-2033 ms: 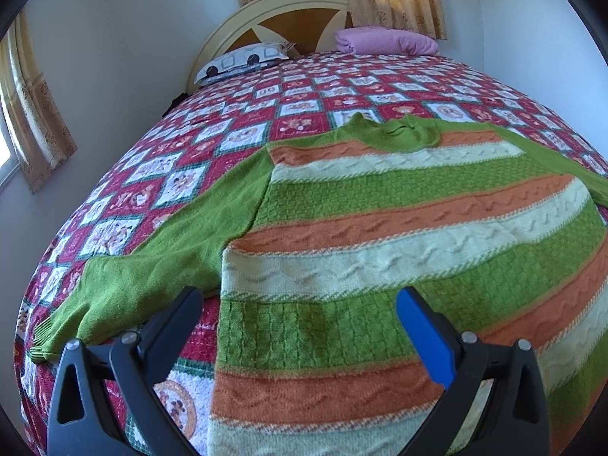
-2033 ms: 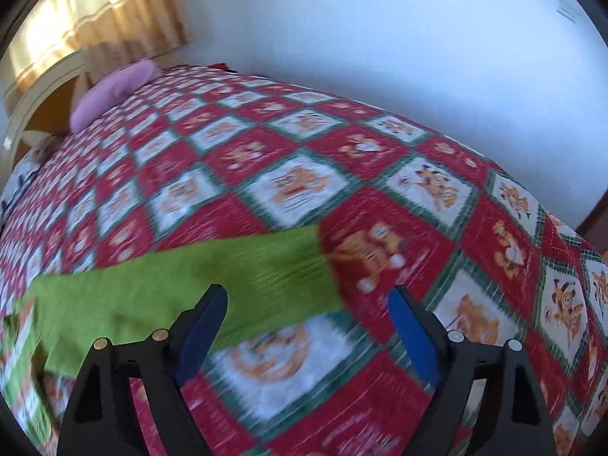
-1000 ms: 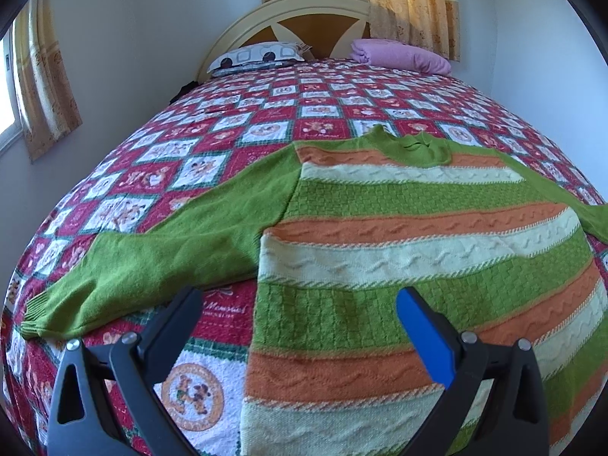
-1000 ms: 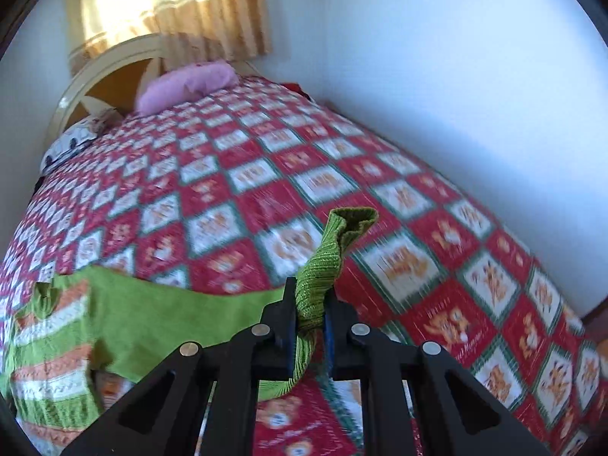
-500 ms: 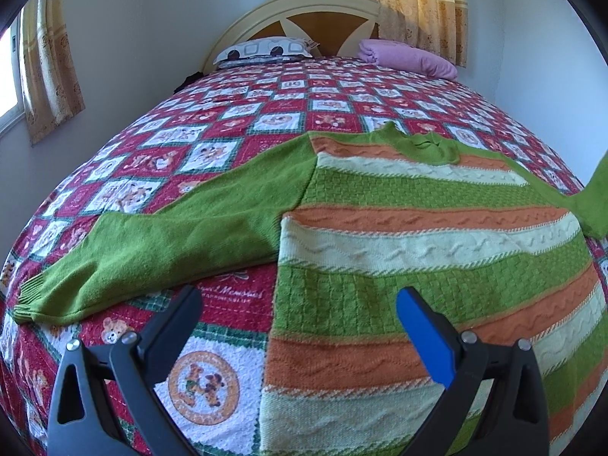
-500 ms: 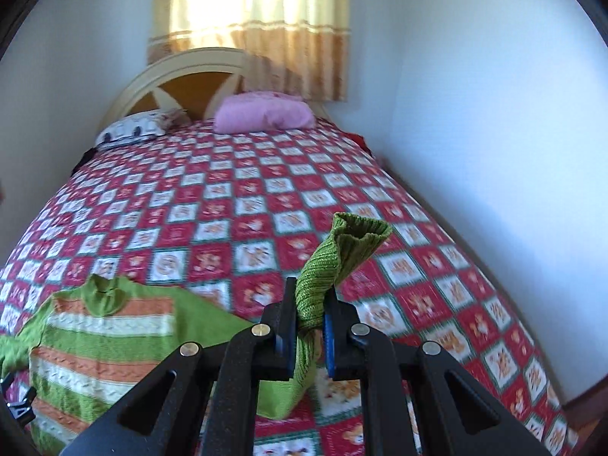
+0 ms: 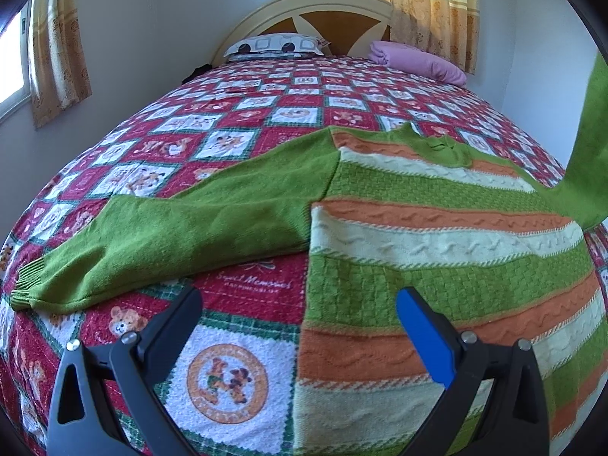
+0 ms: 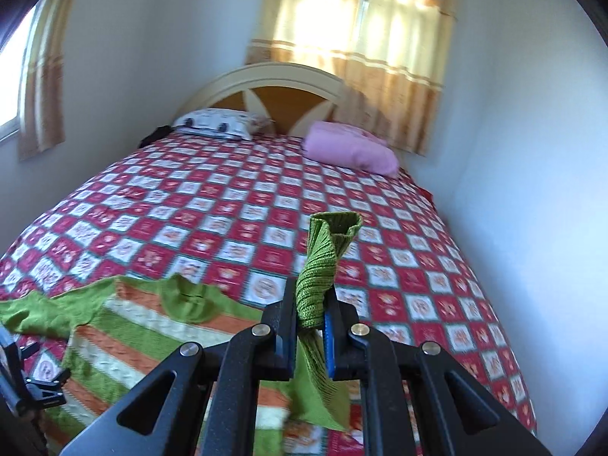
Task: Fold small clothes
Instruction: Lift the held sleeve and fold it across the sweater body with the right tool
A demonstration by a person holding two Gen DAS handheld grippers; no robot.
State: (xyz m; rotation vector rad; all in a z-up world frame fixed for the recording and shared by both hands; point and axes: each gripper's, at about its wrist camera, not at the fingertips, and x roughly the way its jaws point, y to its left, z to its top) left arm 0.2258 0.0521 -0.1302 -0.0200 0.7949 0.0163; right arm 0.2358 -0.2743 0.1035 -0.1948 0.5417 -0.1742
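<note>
Sweater [image 7: 437, 235] body lies left of my right hand-held gripper [image 8: 309, 336], clamped on sleeve cuff [image 8: 326, 262]; left hand-held gripper [image 7: 300, 319] open, nearer the hem.

Daylight fills both views, coming through the pale yellow patterned curtains [image 8: 361, 38] behind the arched cream-and-wood headboard [image 8: 266, 87], where the fabric glows almost white with glare. A second window [image 7: 11, 72] at the left edge is blown out. The white walls [image 8: 532, 152] take a cool bluish cast. Shadows on the red-and-white checked bedspread [image 7: 228, 121] are soft. The left wrist view is sharp; the right wrist view is slightly smeared by motion blur. Both bulge strongly, with black corners.
</note>
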